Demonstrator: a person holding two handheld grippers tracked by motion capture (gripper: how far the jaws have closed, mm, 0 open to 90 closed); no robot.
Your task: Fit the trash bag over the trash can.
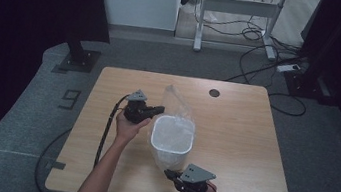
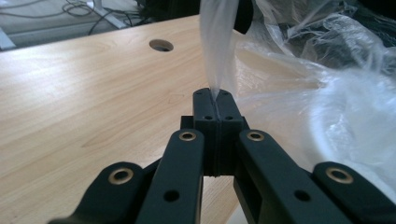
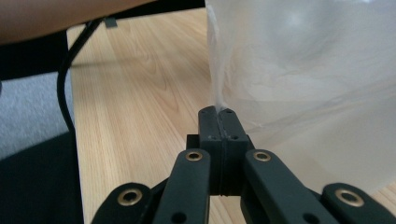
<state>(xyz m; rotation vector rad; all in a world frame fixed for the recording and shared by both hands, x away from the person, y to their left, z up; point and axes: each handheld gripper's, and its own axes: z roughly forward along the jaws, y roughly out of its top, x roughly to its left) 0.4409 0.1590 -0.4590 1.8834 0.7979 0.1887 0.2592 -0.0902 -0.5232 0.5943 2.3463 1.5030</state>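
A white plastic bin [image 1: 173,137] stands upright in the middle of the wooden table [image 1: 238,136], with a clear plastic bag [image 1: 177,101] lining it and rising above its far rim. My left gripper [image 1: 160,109] is at the bin's far left corner, shut on a twisted strip of the bag [image 2: 218,51]. In the left gripper view its jaws [image 2: 215,93] meet with the film pinched between them. My right gripper [image 1: 168,173] sits at the bin's near side, low by the table. Its jaws [image 3: 217,110] are shut on a fold of the bag [image 3: 214,70] beside the bin wall [image 3: 317,93].
A round cable hole [image 1: 214,92] lies in the table's far edge area. Each gripper trails a black cable [image 1: 105,132] off the near edge. Beyond the table are a black stand [image 1: 79,55], a white desk frame [image 1: 236,7] and loose floor cables [image 1: 264,63].
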